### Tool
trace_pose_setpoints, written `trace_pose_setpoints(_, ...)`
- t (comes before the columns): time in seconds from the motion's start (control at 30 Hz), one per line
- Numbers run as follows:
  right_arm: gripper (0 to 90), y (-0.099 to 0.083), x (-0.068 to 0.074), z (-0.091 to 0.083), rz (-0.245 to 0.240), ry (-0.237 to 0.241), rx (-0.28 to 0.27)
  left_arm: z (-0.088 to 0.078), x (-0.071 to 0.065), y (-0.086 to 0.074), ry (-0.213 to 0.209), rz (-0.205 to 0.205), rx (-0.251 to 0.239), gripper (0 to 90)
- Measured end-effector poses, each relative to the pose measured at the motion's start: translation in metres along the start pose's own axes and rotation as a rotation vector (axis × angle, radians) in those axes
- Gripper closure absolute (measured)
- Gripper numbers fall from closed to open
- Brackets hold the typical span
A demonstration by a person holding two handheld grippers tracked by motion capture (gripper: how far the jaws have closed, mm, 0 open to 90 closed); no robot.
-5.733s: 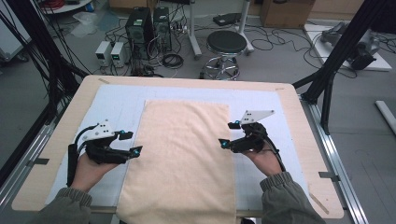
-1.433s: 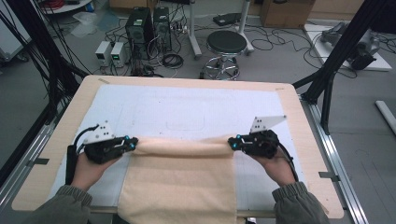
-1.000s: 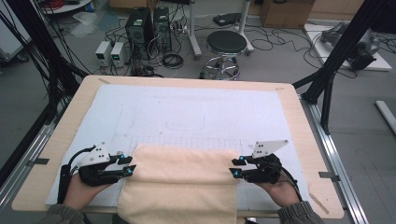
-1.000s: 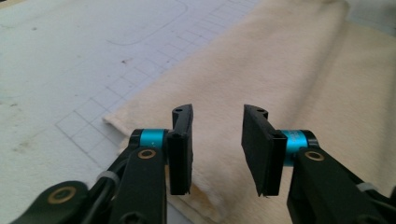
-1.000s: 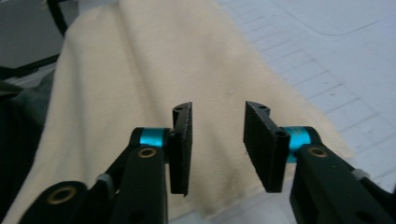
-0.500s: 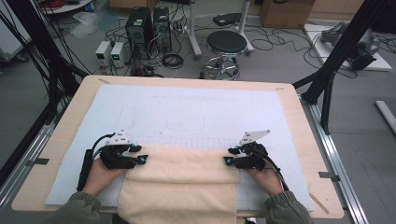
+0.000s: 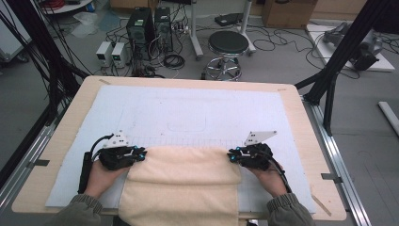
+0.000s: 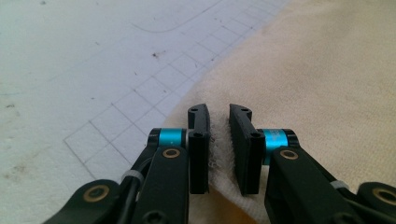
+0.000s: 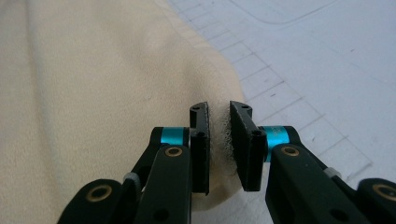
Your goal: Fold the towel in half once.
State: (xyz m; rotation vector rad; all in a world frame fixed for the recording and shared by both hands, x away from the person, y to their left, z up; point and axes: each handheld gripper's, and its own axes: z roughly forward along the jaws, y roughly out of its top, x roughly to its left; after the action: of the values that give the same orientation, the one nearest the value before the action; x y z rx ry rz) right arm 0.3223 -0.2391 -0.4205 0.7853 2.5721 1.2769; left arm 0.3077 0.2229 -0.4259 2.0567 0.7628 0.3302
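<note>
Now that both jaws have just been closing, I've got the left gripper and right gripper each pinching a corner of the folded towel again. Compared w/ a sec ago, the fold sits closer to the desk's near edge, front part hanging over it. Next fold looks ready. Mat beyond lies bare to the far edge.

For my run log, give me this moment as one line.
scene: folding towel on mat | left hand-held gripper: shut on towel corner | right hand-held gripper: shut on towel corner | jaws: just closing
</note>
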Motion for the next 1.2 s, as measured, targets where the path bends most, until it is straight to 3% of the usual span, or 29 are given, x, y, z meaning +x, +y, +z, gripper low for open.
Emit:
trace_pose_setpoints(0.4,78.4,0.003,-0.006,0.006,0.015,-0.018,-0.009,0.008,0.003,0.001,0.015,-0.006,0.019,72.9)
trace_pose_setpoints(0.67,81.0,0.010,-0.005,0.003,-0.010,-0.038,-0.051,0.002,0.003,0.004,0.036,0.006,-0.027,80.3)
trace_pose_setpoints(0.9,82.0,0.017,0.003,-0.012,-0.026,-0.052,-0.127,-0.013,0.002,0.009,0.049,-0.003,-0.098,81.2)
trace_pose_setpoints(1.0,82.1,0.019,0.008,-0.020,-0.040,-0.042,-0.145,-0.022,-0.004,0.012,0.038,0.011,-0.120,81.4)
trace_pose_setpoints(1.2,81.9,0.018,0.032,-0.041,-0.093,0.017,-0.157,-0.049,-0.031,0.008,-0.005,0.100,-0.136,81.3)
